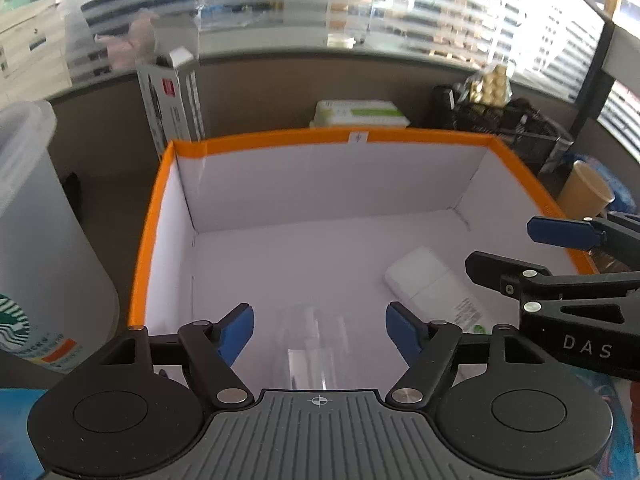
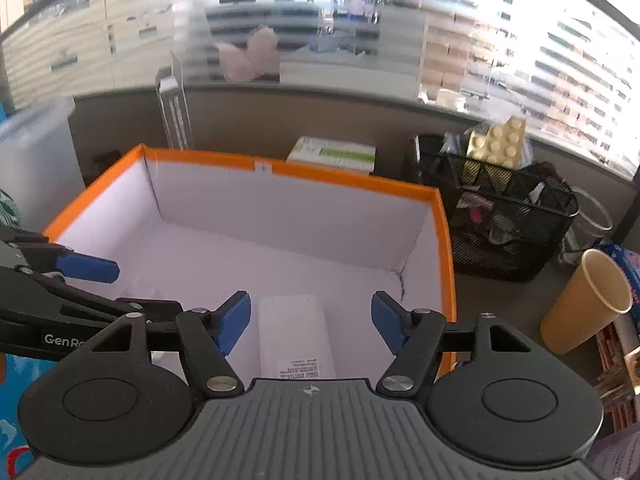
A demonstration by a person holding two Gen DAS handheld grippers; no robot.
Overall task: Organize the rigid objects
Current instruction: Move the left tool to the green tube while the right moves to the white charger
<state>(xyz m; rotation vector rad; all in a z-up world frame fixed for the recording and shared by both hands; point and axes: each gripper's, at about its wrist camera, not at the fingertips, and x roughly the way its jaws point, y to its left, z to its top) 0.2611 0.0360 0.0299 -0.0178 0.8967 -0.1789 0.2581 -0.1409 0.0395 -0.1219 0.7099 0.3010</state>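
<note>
A white cardboard box with an orange rim (image 1: 320,136) (image 2: 340,178) fills both views. On its floor lies a clear plastic cup (image 1: 310,340), faint and see-through, right under my left gripper (image 1: 320,330). That gripper is open, its blue pads well apart from the cup. A flat white packet with a printed label (image 1: 432,284) (image 2: 294,336) lies on the floor to the right. My right gripper (image 2: 310,322) hangs above it, open, touching nothing. Each gripper shows at the edge of the other's view: the right gripper (image 1: 532,252) and the left gripper (image 2: 86,284).
A large Starbucks container (image 1: 24,240) stands left of the box, an upright carton (image 1: 172,100) behind it. A green-and-white pack (image 2: 332,154) lies past the far rim. A black mesh basket (image 2: 512,220) and a brown paper cup (image 2: 588,300) stand to the right.
</note>
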